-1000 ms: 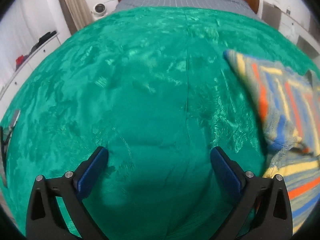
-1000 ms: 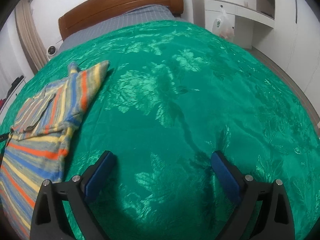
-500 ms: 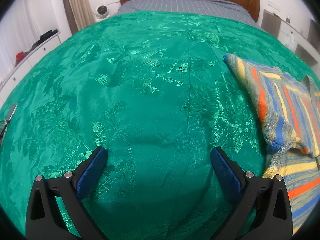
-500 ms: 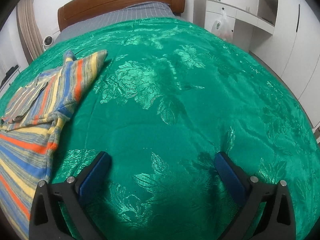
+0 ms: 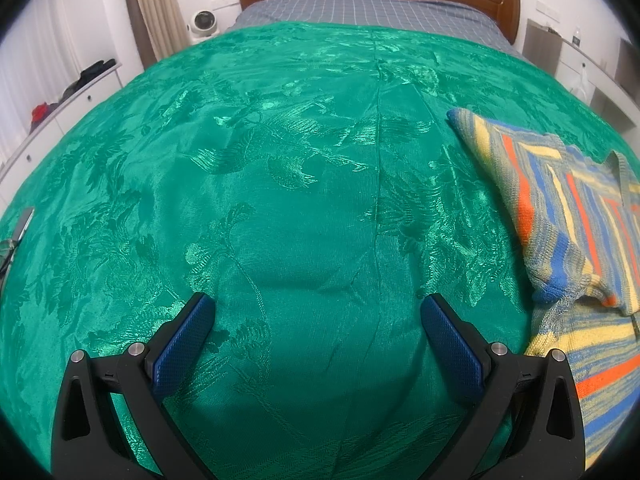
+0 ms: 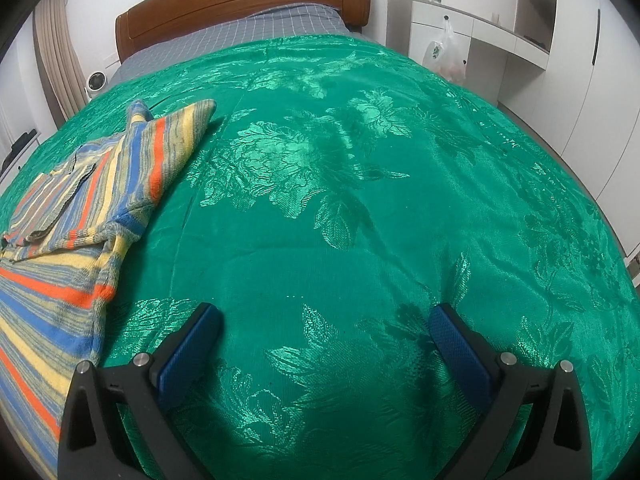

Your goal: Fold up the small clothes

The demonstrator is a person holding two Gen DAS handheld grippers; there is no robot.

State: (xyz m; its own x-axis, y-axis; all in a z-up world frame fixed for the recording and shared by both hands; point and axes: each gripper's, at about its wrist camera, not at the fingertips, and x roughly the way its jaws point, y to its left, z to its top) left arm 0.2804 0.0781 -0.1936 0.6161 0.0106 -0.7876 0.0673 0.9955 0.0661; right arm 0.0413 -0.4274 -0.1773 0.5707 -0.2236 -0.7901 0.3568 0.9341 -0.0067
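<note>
Striped knitwear, in yellow, blue, orange and grey, is the only garment present. In the left wrist view the striped garment [image 5: 568, 216] occupies the right edge of the frame, running from mid-height down to the lower right corner. In the right wrist view it [image 6: 80, 216] occupies the left edge, from upper left to lower left. It therefore lies between the two tools, on the green bedspread [image 5: 304, 184].

Left gripper [image 5: 316, 316]: jaws spread wide, nothing between them, only bedspread beneath. Right gripper [image 6: 324, 324]: jaws likewise spread wide and empty.

The garment's long axis runs roughly up and down each frame, away from the cameras toward the wooden headboard [image 6: 240, 4]. One flap is already turned over onto the body, its pointed corner toward the headboard.

Judgement: each tool must travel inward, left tool to its frame's right, right tool to its frame's left. Neither appears clearly nearer; the lower hem edge sits close beside both.
</note>
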